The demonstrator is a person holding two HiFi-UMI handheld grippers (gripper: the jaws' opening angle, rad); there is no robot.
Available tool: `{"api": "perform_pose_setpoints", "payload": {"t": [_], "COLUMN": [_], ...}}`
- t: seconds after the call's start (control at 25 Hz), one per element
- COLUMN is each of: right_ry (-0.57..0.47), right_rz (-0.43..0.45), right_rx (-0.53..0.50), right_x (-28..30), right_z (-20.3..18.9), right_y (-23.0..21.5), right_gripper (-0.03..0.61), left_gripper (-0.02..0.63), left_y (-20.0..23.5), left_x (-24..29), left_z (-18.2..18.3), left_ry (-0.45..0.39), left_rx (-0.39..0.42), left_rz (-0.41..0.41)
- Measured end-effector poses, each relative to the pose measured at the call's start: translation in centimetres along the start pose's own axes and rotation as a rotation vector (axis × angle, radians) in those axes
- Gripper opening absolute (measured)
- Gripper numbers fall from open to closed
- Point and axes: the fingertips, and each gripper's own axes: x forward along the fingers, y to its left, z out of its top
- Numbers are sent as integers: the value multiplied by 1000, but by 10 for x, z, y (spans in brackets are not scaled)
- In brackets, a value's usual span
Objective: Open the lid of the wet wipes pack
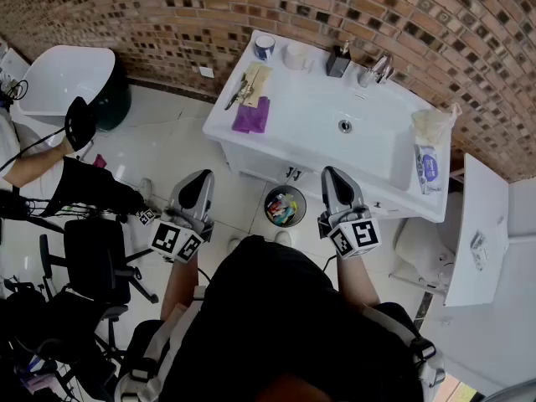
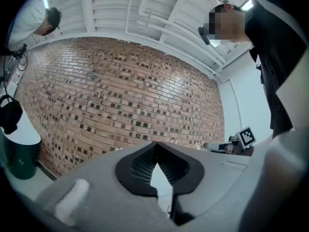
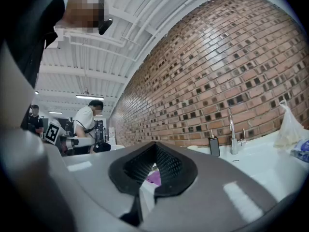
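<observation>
With the left gripper (image 1: 195,188) and right gripper (image 1: 337,186) level, jaws clenched on nothing, the approach appears pending: reach the white-and-blue plastic wet wipes pack (image 1: 427,167) at the right end of the white tabletop (image 1: 301,99), then part the jaws.

White sink counter (image 1: 310,99). Left end: purple cloth (image 1: 251,115), beige cloth (image 1: 258,78) with dark tools on it, touching the purple one. Back edge: blue-white cup (image 1: 264,46), white bowl (image 1: 296,55), dark soap dispenser (image 1: 338,61), chrome faucet (image 1: 377,69). Right end: plastic bag (image 1: 433,124), wet wipes pack (image 1: 428,167) just beside it.
</observation>
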Motion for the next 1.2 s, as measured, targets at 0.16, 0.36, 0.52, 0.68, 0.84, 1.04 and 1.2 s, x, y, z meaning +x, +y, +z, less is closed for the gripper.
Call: {"api": "perform_pose_setpoints", "payload": {"t": [0.16, 0.36, 0.52, 0.68, 0.84, 1.04, 1.2], "right_ry": [-4, -15, -21, -53, -52, -48, -63], "right_rz": [-24, -67, -101, -155, -204, -292, -341], "right_rx": [6, 15, -12, -19, -21, -23, -38], "right_x": [-8, -26, -46, -67, -92, -125, -136], "right_z": [0, 3, 10, 21, 20, 13, 20], "right_y": [-16, -34, -59, -91, -114, -134, -129], "right_gripper": [6, 6, 5, 5, 6, 5, 5], "left_gripper": [2, 2, 2, 2, 2, 2, 2], "left_y": [-4, -19, -40, -67, -91, -110, -128], "left_x": [8, 23, 42, 70, 91, 112, 122], "left_z": [-3, -7, -15, -15, -19, -23, -24], "left_ry": [-1, 6, 15, 21, 18, 6, 25], "left_rx": [2, -7, -24, 0, -4, -5, 55], "left_rz": [1, -20, -57, -119, -161, -225, -312]}}
